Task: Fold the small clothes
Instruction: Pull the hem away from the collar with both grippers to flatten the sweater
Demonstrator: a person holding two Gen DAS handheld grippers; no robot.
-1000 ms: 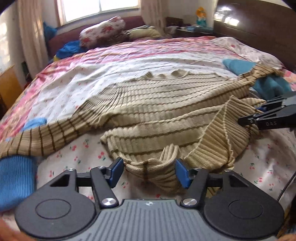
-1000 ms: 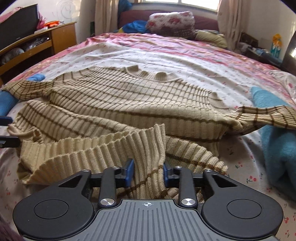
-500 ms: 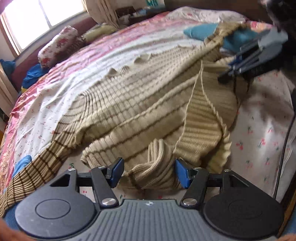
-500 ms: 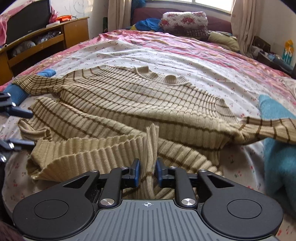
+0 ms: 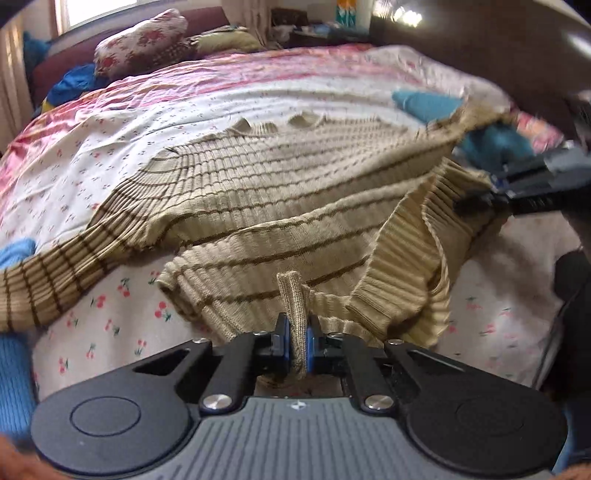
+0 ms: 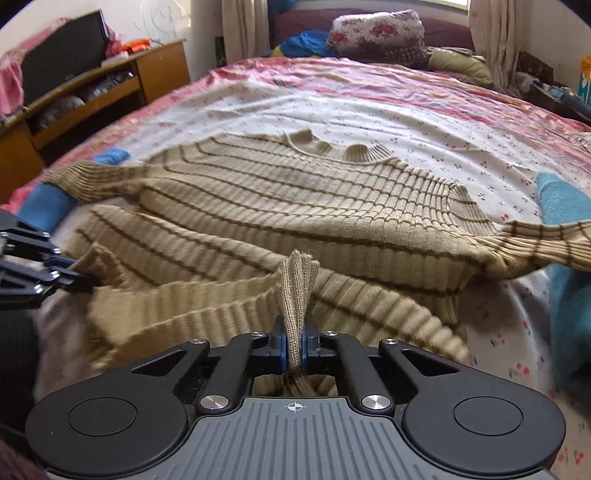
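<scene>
A beige ribbed sweater with thin brown stripes [image 5: 288, 177] lies spread on the bed, collar toward the far side, sleeves out to both sides. Its near hem is bunched and turned up. My left gripper [image 5: 296, 341] is shut on a pinched fold of the hem. My right gripper [image 6: 294, 341] is shut on another fold of the hem; the sweater fills the right wrist view [image 6: 295, 199]. The right gripper also shows at the right edge of the left wrist view [image 5: 491, 195], and the left gripper at the left edge of the right wrist view [image 6: 55, 266].
The bed has a white cherry-print sheet [image 5: 110, 306] and a pink cover. Blue knit clothes lie at the left [image 5: 14, 373] and the right [image 6: 569, 266]. Pillows [image 6: 376, 29] sit at the far end. A wooden shelf unit [image 6: 92, 92] stands left of the bed.
Both grippers have closed on the bunched hem; the left was wide open a second ago, the right partly open. The hem has lifted slightly.
</scene>
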